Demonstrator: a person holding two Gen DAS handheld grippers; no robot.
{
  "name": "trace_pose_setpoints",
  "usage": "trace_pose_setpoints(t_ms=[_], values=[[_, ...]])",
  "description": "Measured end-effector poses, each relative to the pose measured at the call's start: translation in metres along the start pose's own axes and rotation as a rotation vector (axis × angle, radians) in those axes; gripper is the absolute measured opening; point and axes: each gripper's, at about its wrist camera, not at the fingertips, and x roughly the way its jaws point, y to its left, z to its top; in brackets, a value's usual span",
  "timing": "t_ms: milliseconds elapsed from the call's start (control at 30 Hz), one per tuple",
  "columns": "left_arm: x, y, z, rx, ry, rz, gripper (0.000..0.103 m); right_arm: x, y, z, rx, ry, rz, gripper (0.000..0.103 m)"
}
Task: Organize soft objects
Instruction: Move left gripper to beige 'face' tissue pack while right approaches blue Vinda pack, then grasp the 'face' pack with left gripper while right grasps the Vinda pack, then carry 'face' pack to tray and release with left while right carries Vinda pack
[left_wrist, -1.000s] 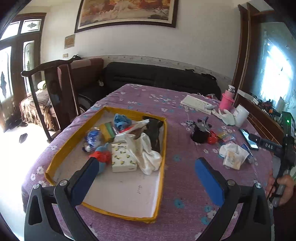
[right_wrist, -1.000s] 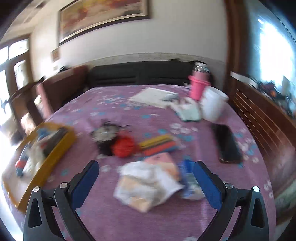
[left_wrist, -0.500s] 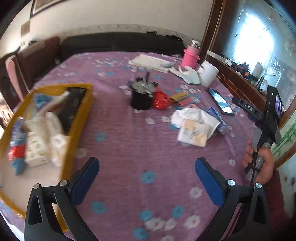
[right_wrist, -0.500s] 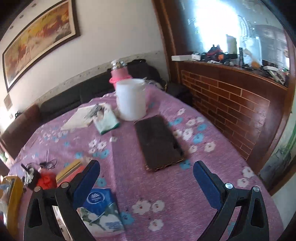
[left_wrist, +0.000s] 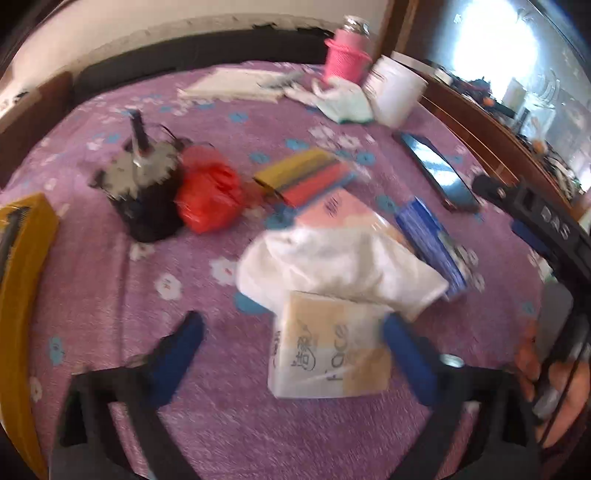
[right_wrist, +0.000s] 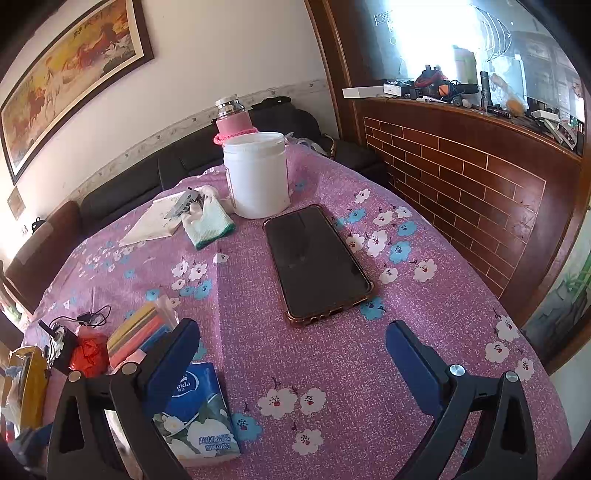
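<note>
My left gripper jaws closing around tissue pack, not yet gripping, right gripper jaws wide, empty over tabletop

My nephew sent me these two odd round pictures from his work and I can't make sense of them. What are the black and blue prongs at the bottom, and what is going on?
There is no robot here: a person holds a two-finger gripper in each hand, and each has a wide-angle camera looking along its blue-padded fingers.

One picture is from the left gripper. Its jaws are closing around a cream and white tissue pack that lies on the purple flowered tablecloth, partly under a white cloth. The pads do not seem to press on it yet. At the right edge is the person's other hand.

The other picture is from the right gripper, open and empty, above the cloth near a black phone, a white plastic tub and a blue tissue pack.
</note>
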Motion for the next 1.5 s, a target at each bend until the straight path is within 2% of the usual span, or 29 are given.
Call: trace_pose_setpoints(t_ms=[33, 67, 100, 167, 333, 367, 433, 467, 500, 533, 567, 600, 633, 700, 767, 867, 933, 1000, 1067, 1133, 1300, 1500], values=[[-0.006, 0.001, -0.003, 0.007, -0.005, -0.025, 0.056, 0.000, 0.001, 0.000, -0.001, 0.001, 0.005, 0.102], [-0.013, 0.002, -0.005, 0.015, -0.004, -0.020, 0.040, 0.000, 0.001, 0.000, -0.002, 0.003, 0.014, 0.102], [-0.022, 0.007, -0.008, 0.016, -0.007, -0.028, 0.028, 0.000, 0.002, 0.000, -0.005, 0.004, 0.025, 0.102], [-0.039, 0.019, -0.017, 0.001, -0.006, -0.052, 0.019, 0.000, 0.005, -0.001, -0.012, 0.013, 0.064, 0.102], [-0.068, 0.051, -0.046, -0.044, -0.006, -0.037, 0.019, 0.003, 0.022, -0.007, -0.055, 0.068, 0.214, 0.102], [-0.069, 0.055, -0.050, -0.045, -0.002, -0.024, 0.020, 0.005, 0.028, -0.010, -0.078, 0.087, 0.225, 0.102], [-0.067, 0.056, -0.055, -0.027, -0.004, -0.012, 0.036, 0.010, 0.038, -0.015, -0.121, 0.116, 0.219, 0.101], [-0.066, 0.054, -0.056, -0.018, -0.011, -0.012, 0.052, 0.012, 0.042, -0.017, -0.135, 0.127, 0.221, 0.098], [-0.066, 0.052, -0.056, -0.012, -0.020, -0.015, 0.061, 0.015, 0.048, -0.021, -0.163, 0.156, 0.233, 0.095], [-0.066, 0.047, -0.054, 0.000, -0.033, -0.027, 0.063, 0.017, 0.051, -0.023, -0.176, 0.173, 0.239, 0.081], [-0.065, 0.043, -0.052, 0.015, -0.039, -0.039, 0.063, 0.021, 0.055, -0.027, -0.191, 0.197, 0.236, 0.059], [-0.065, 0.036, -0.049, 0.037, -0.046, -0.047, 0.066, 0.023, 0.056, -0.029, -0.195, 0.208, 0.207, 0.055], [-0.063, 0.027, -0.046, 0.074, -0.055, -0.050, 0.069, 0.023, 0.054, -0.028, -0.188, 0.199, 0.184, 0.055], [-0.059, 0.009, -0.040, 0.174, -0.080, -0.032, 0.081, 0.022, 0.043, -0.025, -0.157, 0.172, 0.087, 0.055], [-0.050, -0.012, -0.035, 0.297, -0.096, 0.004, 0.085, 0.024, 0.029, -0.020, -0.100, 0.170, 0.069, 0.055], [-0.027, -0.039, -0.030, 0.461, -0.063, 0.033, 0.085, 0.027, 0.017, -0.016, -0.052, 0.175, 0.073, 0.055], [-0.013, -0.050, -0.030, 0.531, -0.045, 0.067, 0.085, 0.028, 0.016, -0.016, -0.058, 0.179, 0.072, 0.056], [-0.005, -0.053, -0.031, 0.557, -0.040, 0.080, 0.086, 0.031, 0.019, -0.016, -0.078, 0.189, 0.063, 0.056], [-0.005, -0.050, -0.030, 0.517, -0.011, 0.054, 0.085, 0.032, 0.020, -0.016, -0.081, 0.190, 0.064, 0.056], [-0.009, -0.045, -0.031, 0.479, 0.008, 0.030, 0.064, 0.034, 0.021, -0.015, -0.077, 0.192, 0.068, 0.056], [-0.042, -0.022, -0.045, 0.388, -0.018, 0.025, 0.042, 0.032, 0.020, -0.016, -0.078, 0.190, 0.070, 0.056], [-0.110, 0.038, -0.063, 0.167, -0.129, 0.009, 0.041, 0.030, 0.016, -0.017, -0.058, 0.177, 0.082, 0.056]])
